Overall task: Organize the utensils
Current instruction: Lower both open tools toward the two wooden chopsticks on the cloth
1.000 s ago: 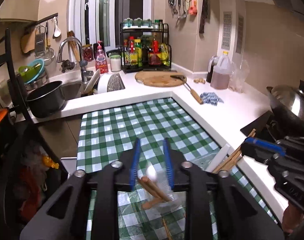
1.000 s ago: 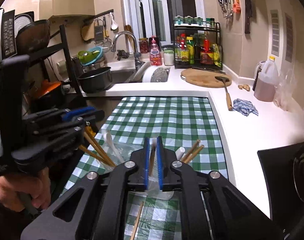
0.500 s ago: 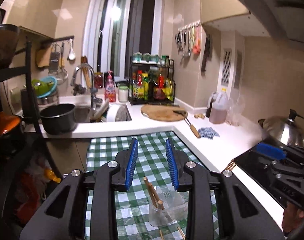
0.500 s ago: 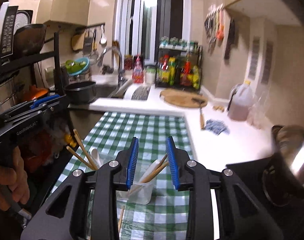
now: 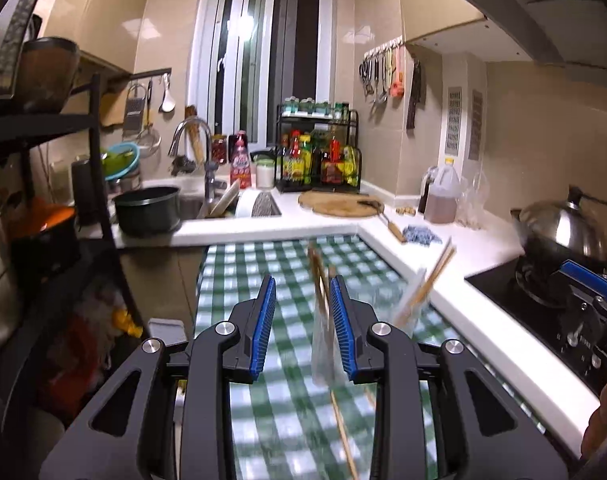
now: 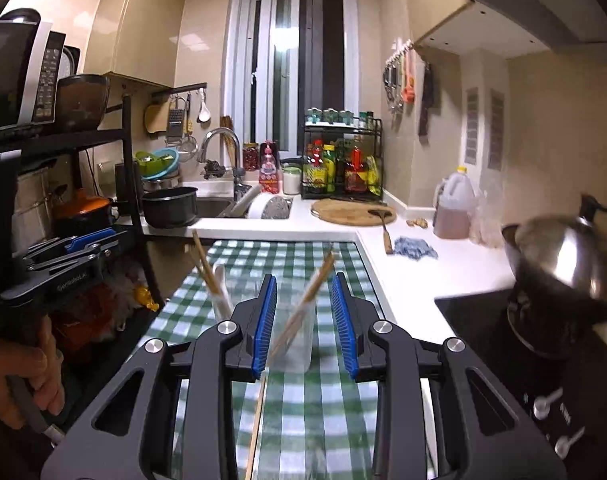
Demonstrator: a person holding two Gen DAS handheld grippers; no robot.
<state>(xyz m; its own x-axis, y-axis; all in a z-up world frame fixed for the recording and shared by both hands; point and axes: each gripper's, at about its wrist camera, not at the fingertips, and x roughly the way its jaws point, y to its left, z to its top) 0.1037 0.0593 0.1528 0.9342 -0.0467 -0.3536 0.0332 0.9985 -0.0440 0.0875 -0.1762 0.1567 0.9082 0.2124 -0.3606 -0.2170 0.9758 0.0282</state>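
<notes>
Two clear cups stand on the green checked cloth [image 6: 303, 412]. In the right wrist view, one cup [image 6: 293, 340] with brown chopsticks [image 6: 307, 300] stands just ahead of my open right gripper [image 6: 303, 328], whose pads touch nothing. The other cup [image 6: 223, 304] holds chopsticks and a white spoon. In the left wrist view, my left gripper [image 5: 303, 328] is open; a blurred cup of chopsticks [image 5: 323, 344] shows between its fingers, close to the right pad, with the second cup [image 5: 411, 304] further right. A loose chopstick [image 6: 257, 428] lies on the cloth.
A white counter [image 5: 443, 264] borders the cloth, with a blue rag [image 5: 421, 236] and a cutting board [image 5: 339, 204]. A wok with a steel lid [image 6: 559, 256] sits on the black stove at right. A black shelf rack [image 6: 131, 184] stands at left. The sink [image 5: 207, 204] is behind.
Both grippers have drawn back from the cups, which now look farther off. The right gripper's jaws, shut on a chopstick a second ago, have opened; the chopstick stands in the cup.
</notes>
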